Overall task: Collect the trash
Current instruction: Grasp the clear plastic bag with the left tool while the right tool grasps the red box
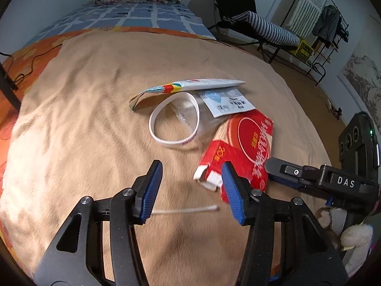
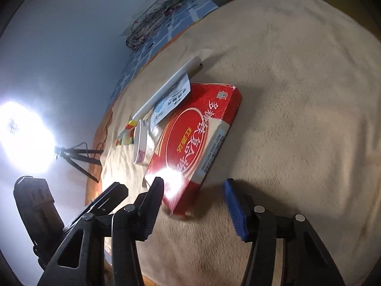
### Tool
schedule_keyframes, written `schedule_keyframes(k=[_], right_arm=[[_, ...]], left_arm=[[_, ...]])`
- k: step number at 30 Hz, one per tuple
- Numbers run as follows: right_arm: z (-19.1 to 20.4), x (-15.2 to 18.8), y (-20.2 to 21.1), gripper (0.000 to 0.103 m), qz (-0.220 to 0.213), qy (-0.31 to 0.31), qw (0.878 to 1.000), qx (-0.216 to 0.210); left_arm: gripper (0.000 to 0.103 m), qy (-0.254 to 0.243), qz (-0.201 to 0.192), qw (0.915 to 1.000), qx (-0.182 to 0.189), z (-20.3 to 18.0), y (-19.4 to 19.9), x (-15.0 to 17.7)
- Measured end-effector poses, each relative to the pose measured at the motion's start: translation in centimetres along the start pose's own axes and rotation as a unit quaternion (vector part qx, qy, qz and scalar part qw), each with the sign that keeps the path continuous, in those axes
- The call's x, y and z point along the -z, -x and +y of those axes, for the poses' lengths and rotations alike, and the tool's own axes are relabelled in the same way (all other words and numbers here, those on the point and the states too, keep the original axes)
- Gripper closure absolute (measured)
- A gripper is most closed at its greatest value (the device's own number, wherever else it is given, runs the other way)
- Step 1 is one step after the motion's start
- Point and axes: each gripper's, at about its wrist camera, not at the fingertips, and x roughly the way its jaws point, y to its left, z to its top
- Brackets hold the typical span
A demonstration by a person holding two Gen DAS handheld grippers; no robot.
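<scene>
Approach step: right hand-held gripper (image 2: 194, 197) spread around near corner of red box (image 2: 197, 138), not pinching yet. Left hand-held gripper (image 1: 190, 190) spread, empty, above cotton swab (image 1: 185, 211). Next, I'd judge: close right on box.

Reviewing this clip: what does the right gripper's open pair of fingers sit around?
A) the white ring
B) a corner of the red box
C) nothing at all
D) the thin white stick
B: in the right wrist view, the right gripper is open with the red box corner between its fingers.
</scene>
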Motion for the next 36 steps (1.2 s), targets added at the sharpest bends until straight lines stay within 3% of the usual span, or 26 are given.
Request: schedule_keyframes(k=[2,13,16,20,23,30,36], right_arm=[[-0.1,-0.3,-0.3,0.05,0.001,-0.005,1.0,-0.007],[-0.3,-1.4,-0.9,0.05,-0.005,-0.013,1.0,-0.023],[-0.4,-1.5,-0.9,0.05,-0.007,-0.017,0.999,-0.027],[-0.6,-1.4,-0.8,0.05,-0.011,-0.025,0.999,-0.032],[-0.8,-1.4,-0.8,0.054,-0.013,-0.035,0.999,-0.033],[-1.3,-1.2,-0.7,0.06,-0.016,-0.054,0.998,-0.04],[-1.7,-0.9,-0.5,0.063,-0.014,-0.07,0.996,-0.05]], left_arm=[[0.057,-0.001,-0.001,1.0,-0.004,0.1,-0.5,-0.5],[0.057,-0.016,-0.005,0.9998,-0.008,0.4,-3.4,-2.1],[0.063,-0.024,-0.005,0.9996,-0.012,0.0,-3.8,-2.3],[0.063,-0.025,-0.003,0.9997,-0.006,-0.2,-4.0,-2.2],[0.063,-0.018,-0.001,0.9998,0.011,0.0,-3.6,-2.1],[0.069,-0.037,-0.003,0.9992,-0.012,-0.2,-3.7,-1.8],[0.069,-0.028,-0.003,0.9996,0.0,-0.3,-3.5,-1.9]])
